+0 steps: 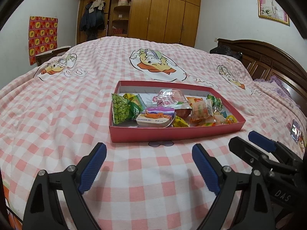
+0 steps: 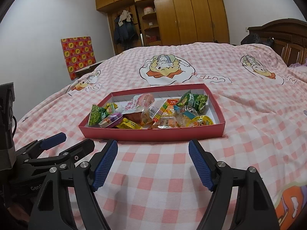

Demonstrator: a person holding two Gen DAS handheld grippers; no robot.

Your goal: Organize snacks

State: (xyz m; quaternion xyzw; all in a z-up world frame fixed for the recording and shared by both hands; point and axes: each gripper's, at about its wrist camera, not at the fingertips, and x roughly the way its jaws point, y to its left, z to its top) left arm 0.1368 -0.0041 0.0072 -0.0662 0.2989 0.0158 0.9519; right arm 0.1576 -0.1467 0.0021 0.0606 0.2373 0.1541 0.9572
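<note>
Snacks point(image 1: 165, 108) fill a shallow red box point(image 1: 172, 133) that lies on the pink checked bedspread point(image 1: 57, 105), and we see it just ahead of both our grippers. In the left wrist view a green pea pack point(image 1: 120, 108) leans at the box's left end, a small tin point(image 1: 155, 117) with a purple and orange lid sits near the front wall, a pale pink pouch point(image 1: 169, 97) lies behind it, and clear orange wrappers point(image 1: 203, 111) crowd the right part. Our left gripper point(image 1: 148, 167) hovers over the bedspread short of the box, jaws wide apart with nothing between them. Our right gripper point(image 2: 152, 165) is likewise spread wide and empty, its blue pads point(image 2: 104, 166) close to the box's front wall but not touching it. In the right wrist view we also see a yellow jelly cup point(image 2: 201, 121) in the near right corner and another green pack point(image 2: 193, 99) toward the back. The two grippers sit side by side, each one's fingers showing at the edge of the other's view. A wooden wardrobe point(image 1: 165, 13) stands beyond the bed.
</note>
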